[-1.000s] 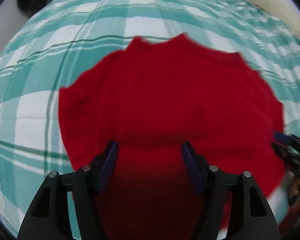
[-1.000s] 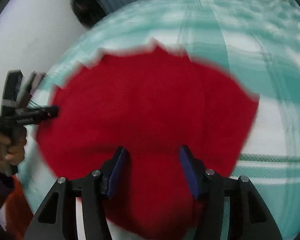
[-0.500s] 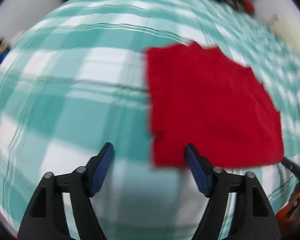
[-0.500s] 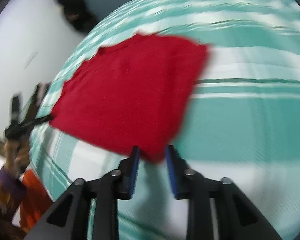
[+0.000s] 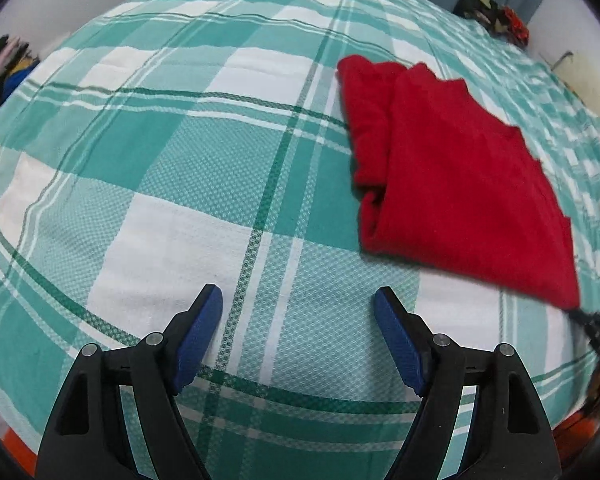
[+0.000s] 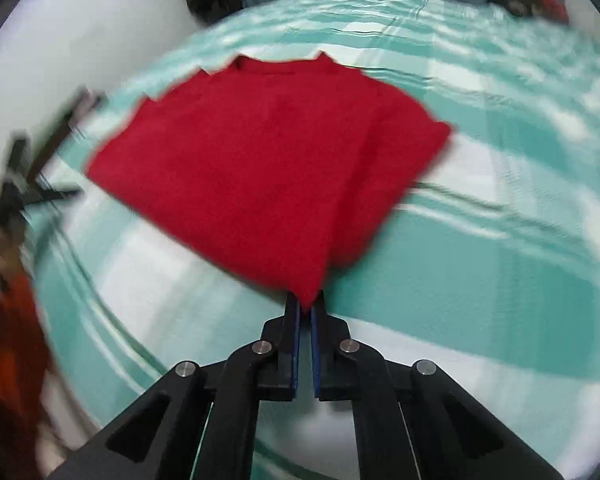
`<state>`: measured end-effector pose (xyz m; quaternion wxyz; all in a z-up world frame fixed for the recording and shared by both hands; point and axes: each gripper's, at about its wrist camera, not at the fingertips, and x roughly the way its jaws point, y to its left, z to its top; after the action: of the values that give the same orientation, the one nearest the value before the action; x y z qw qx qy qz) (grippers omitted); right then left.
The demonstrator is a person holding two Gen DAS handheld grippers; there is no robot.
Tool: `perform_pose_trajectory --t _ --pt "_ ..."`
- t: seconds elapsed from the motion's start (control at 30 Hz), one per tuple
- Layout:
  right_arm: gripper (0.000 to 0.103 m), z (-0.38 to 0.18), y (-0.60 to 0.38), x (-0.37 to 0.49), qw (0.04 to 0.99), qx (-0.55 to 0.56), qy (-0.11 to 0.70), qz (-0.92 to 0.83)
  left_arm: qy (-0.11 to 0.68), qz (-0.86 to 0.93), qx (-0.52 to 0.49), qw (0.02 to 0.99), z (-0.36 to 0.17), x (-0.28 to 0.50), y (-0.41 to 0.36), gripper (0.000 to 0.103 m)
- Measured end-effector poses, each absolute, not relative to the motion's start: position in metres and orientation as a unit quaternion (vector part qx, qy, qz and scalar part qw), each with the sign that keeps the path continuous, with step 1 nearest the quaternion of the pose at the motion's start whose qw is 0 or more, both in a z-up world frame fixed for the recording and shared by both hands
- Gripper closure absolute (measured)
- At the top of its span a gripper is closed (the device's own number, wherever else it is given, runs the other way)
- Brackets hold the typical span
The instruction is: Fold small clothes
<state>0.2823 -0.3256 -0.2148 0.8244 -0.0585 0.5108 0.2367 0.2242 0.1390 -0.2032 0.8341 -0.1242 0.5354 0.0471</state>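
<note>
Red knit garment (image 5: pixel 460 184) lying folded on the green-checked bedsheet (image 5: pixel 180 184). Right gripper (image 6: pixel 305 304) is pinching its near corner, jaws pressed together. Left gripper (image 5: pixel 298 316) is hanging spread over bare sheet, holding nothing. Cloth looks soft, light, limp; corners and edges likely give the best hold.

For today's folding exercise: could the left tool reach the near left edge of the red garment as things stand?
Probably yes. The left tool is open over bare checked cloth; nothing lies between it and the red garment.
</note>
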Motion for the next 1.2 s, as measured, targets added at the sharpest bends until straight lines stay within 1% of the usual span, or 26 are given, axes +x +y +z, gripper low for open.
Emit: perform_pose_trajectory --t 0.03,0.07,0.17,0.27,0.37,0.47,0.53,0.6,0.63,0.67,0.73,0.77,0.83,0.87,0.9,0.93,0.97,1.0,1.03,1.13,1.2 --pt "0.099 -0.214 -0.331 0.284 0.823 -0.070 0.513 0.234 0.536 0.047 -0.117 0.835 -0.204 0.224 0.138 0.022" --pt "0.103 -0.214 -0.334 0.286 0.819 -0.071 0.519 0.236 0.536 0.046 -0.111 0.835 -0.205 0.225 0.136 0.021" --pt "0.100 -0.217 -0.337 0.284 0.808 -0.094 0.535 0.227 0.538 0.040 -0.101 0.836 -0.204 0.224 0.137 0.021" --pt "0.099 -0.207 -0.349 0.276 0.824 -0.087 0.529 0.186 0.537 0.041 -0.127 0.833 -0.196 0.219 0.148 0.021" --pt "0.099 -0.178 -0.345 0.266 0.847 -0.053 0.491 0.197 0.529 0.030 -0.164 0.832 -0.190 0.222 0.158 0.021" --pt "0.098 -0.156 -0.319 0.272 0.863 -0.035 0.450 0.226 0.527 0.026 -0.181 0.830 -0.187 0.239 0.160 0.021" --pt "0.087 -0.162 -0.302 0.284 0.863 -0.014 0.446 0.237 0.523 0.013 -0.192 0.830 -0.184 0.253 0.158 0.020" --pt "0.036 -0.185 -0.295 0.295 0.856 0.012 0.462 0.230 0.524 0.002 -0.204 0.827 -0.184 0.271 0.156 0.015" --pt "0.034 -0.205 -0.295 0.300 0.849 0.024 0.483 0.215 0.527 -0.002 -0.207 0.824 -0.185 0.278 0.155 0.015" --pt "0.035 -0.225 -0.297 0.303 0.839 0.032 0.504 0.203 0.535 -0.007 -0.207 0.819 -0.188 0.290 0.153 0.015" --pt "0.033 -0.218 -0.294 0.289 0.854 0.024 0.482 0.193 0.546 -0.014 -0.199 0.813 -0.192 0.307 0.149 0.015" --pt "0.032 -0.211 -0.293 0.282 0.855 0.018 0.483 0.188 0.551 -0.017 -0.191 0.812 -0.195 0.315 0.147 0.015" --pt "0.032 -0.193 -0.295 0.262 0.855 0.035 0.474 0.206 0.556 -0.014 -0.175 0.812 -0.200 0.330 0.140 0.016" --pt "0.032 -0.185 -0.297 0.252 0.858 0.046 0.464 0.213 0.558 -0.013 -0.169 0.812 -0.202 0.336 0.136 0.022" --pt "0.030 -0.179 -0.299 0.239 0.862 0.055 0.455 0.216 0.559 -0.015 -0.164 0.813 -0.204 0.341 0.132 0.031" --pt "0.029 -0.177 -0.299 0.231 0.864 0.059 0.451 0.215 0.562 -0.016 -0.159 0.812 -0.205 0.344 0.128 0.038" --pt "0.029 -0.176 -0.301 0.219 0.865 0.066 0.448 0.213 0.565 -0.018 -0.155 0.810 -0.206 0.347 0.125 0.060" --pt "0.029 -0.177 -0.302 0.212 0.866 0.071 0.448 0.209 0.572 -0.024 -0.157 0.805 -0.207 0.350 0.120 0.088" --pt "0.029 -0.179 -0.304 0.203 0.868 0.080 0.448 0.202 0.577 -0.026 -0.163 0.800 -0.206 0.351 0.119 0.091" --pt "0.029 -0.186 -0.313 0.182 0.871 0.116 0.440 0.184 0.574 0.021 -0.142 0.806 -0.183 0.354 0.106 0.094" --pt "0.029 -0.187 -0.322 0.171 0.875 0.140 0.429 0.175 0.559 0.038 -0.121 0.819 -0.153 0.355 0.085 0.094"
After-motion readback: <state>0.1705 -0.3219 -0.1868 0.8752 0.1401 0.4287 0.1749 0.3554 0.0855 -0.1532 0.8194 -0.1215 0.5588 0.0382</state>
